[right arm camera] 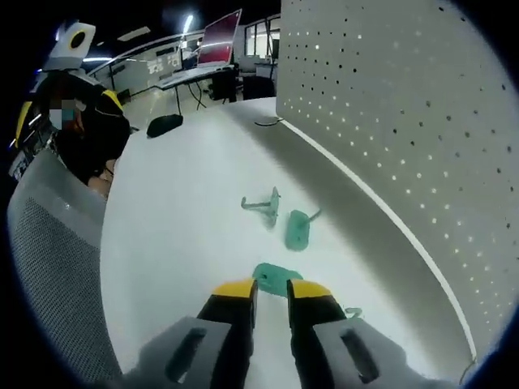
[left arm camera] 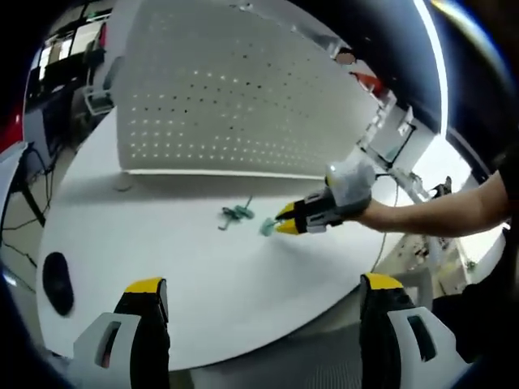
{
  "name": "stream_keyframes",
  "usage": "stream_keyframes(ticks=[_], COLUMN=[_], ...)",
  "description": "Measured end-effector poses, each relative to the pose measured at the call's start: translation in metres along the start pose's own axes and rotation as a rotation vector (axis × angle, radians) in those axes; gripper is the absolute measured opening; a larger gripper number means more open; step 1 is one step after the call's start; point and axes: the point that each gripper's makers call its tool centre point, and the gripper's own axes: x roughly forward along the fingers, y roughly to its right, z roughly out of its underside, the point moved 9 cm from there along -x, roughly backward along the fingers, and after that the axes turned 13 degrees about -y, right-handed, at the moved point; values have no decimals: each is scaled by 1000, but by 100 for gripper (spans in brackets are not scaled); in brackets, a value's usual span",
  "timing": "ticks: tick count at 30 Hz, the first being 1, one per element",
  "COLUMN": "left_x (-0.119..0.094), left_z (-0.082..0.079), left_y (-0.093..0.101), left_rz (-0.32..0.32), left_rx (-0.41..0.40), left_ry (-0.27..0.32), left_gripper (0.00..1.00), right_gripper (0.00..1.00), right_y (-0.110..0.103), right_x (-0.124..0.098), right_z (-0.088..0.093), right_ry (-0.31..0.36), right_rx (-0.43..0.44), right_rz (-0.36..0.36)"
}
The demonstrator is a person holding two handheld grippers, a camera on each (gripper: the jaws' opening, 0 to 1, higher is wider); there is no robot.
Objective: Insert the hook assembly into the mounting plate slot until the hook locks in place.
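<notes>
Flat teal plate (matte) between right tongs

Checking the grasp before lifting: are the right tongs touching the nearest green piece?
Touching. In the right gripper view the right tongs close on the green piece, its edge between the yellow tips.

A white round table carries a tall white pegboard panel standing upright along its far side, its face dotted with rows of small holes. A dark oval object, perhaps a mouse, lies flat near the table's edge, well apart from the panel. In the right gripper view a grey mesh chair back stands beside the table, and farther off a desk bears an open laptop with a reddish screen.
</notes>
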Motion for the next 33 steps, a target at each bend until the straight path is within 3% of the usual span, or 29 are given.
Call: stream_keyframes(ticks=[10, 17, 25, 33], left_x=[-1, -1, -1, -2], left_z=[3, 3, 3, 4], left_y=[-3, -5, -5, -7], left_rz=[-7, -11, -9, -15], left_rx=[-20, -25, -26, -19], left_ry=[7, 10, 12, 3], left_gripper=[100, 100, 100, 99], right_gripper=[7, 5, 0, 0], right_y=[-6, -11, -12, -10], right_x=[0, 0, 0, -3], right_z=[-12, -15, -16, -15], right_ry=[-18, -44, -45, -39], right_rx=[-138, -175, -150, -62], right_rz=[18, 27, 22, 17])
